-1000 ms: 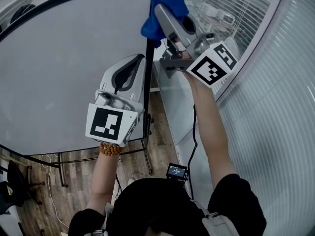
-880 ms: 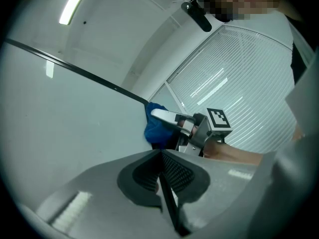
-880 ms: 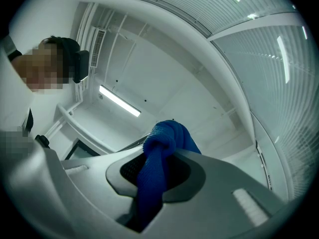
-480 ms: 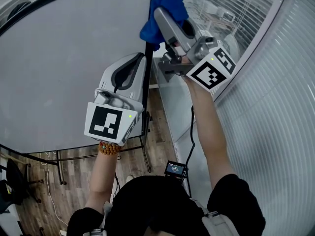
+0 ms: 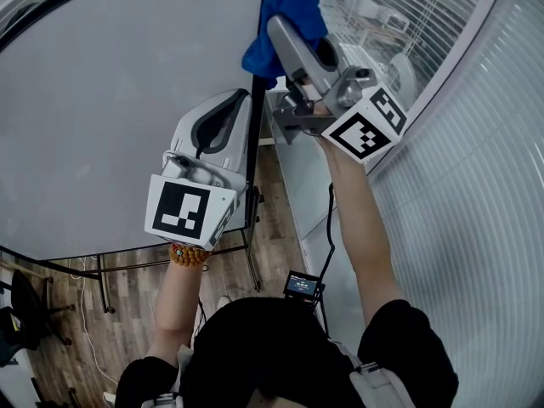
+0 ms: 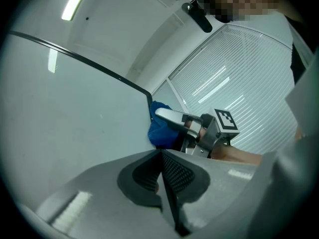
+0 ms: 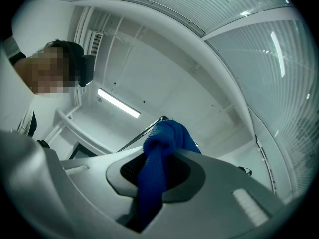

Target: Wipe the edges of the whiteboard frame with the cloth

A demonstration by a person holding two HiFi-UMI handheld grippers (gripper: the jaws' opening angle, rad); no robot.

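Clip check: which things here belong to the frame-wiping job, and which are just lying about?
In the job: blue cloth, clamped in the right gripper; whiteboard frame; whiteboard; left gripper, closed on the frame's right edge.

Lying about: window blinds; small screen on the floor; black chair at lower left.

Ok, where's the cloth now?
Head view, top centre: the cloth is clamped in the right gripper, at the right edge of the whiteboard frame, above the left gripper.
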